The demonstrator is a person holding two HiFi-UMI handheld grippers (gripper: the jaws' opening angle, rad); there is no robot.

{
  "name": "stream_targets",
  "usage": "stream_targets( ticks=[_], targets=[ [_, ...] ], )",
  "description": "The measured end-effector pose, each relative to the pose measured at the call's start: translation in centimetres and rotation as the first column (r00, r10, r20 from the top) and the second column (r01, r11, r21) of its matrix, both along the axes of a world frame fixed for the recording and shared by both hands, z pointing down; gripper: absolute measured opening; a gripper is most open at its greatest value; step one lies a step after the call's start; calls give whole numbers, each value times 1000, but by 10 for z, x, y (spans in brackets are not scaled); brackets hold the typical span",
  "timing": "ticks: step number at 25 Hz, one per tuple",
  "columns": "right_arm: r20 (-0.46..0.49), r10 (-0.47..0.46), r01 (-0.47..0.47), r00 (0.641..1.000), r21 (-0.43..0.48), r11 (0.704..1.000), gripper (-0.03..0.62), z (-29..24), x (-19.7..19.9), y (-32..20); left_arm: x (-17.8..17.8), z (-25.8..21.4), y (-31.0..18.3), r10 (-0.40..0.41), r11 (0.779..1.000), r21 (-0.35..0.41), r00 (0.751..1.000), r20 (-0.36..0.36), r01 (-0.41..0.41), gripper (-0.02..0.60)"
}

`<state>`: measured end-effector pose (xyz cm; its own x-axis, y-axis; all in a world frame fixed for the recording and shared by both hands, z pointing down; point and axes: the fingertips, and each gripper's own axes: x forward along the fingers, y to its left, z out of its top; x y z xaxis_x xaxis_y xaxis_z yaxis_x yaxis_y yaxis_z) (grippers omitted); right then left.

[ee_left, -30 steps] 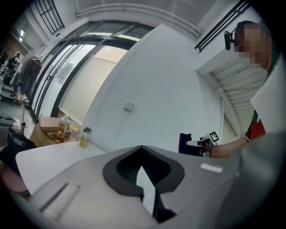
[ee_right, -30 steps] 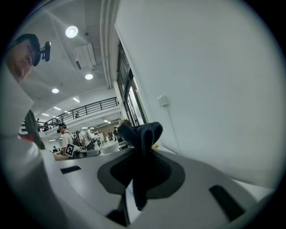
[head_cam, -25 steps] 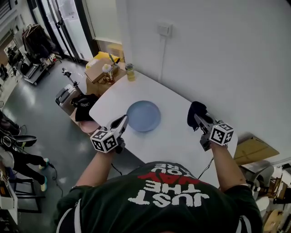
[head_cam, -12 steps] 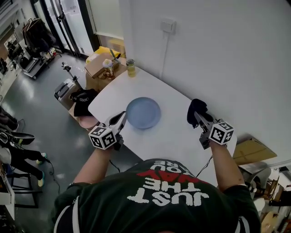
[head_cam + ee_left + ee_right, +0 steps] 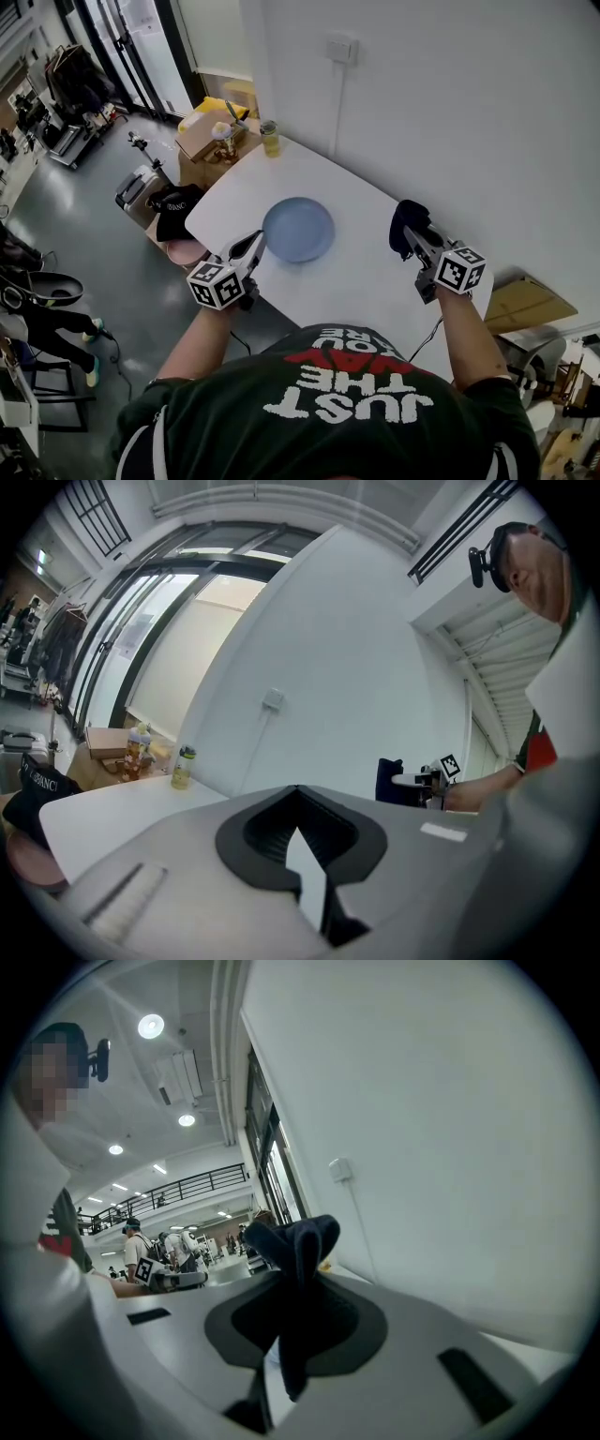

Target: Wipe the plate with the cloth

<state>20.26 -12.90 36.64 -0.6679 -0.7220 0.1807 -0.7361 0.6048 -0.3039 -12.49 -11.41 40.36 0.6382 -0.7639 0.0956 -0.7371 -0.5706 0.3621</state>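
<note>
Head view: camera up on the person's head, facing forward and steeply down. It takes in the whole white desk [image 5: 366, 281] from its near edge, with the wall beyond.

Left gripper [image 5: 253, 246] view: low and close over its own jaws, facing level across the desk toward the wall socket [image 5: 273, 699].

Right gripper [image 5: 412, 236] view: same low seat, facing along the wall, which fills its right side.

Each gripper view catches the other gripper. All three share the socket.

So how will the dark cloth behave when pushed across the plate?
Probably floppy: the cloth bunches and folds where the right gripper pinches it, with a tail drooping below. Likely light, since the bunch stands up from that pinch alone. On the smooth plate it may slide and crumple rather than spread flat.
</note>
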Motion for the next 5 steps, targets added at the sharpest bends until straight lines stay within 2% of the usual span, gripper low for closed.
stream_targets(
  ticks=[5],
  targets=[
    [4, 6, -6, 1000, 0, 1000, 46, 4, 2, -1, 3, 2, 0, 5, 1000, -1, 1000, 1, -5, 6]
  ],
)
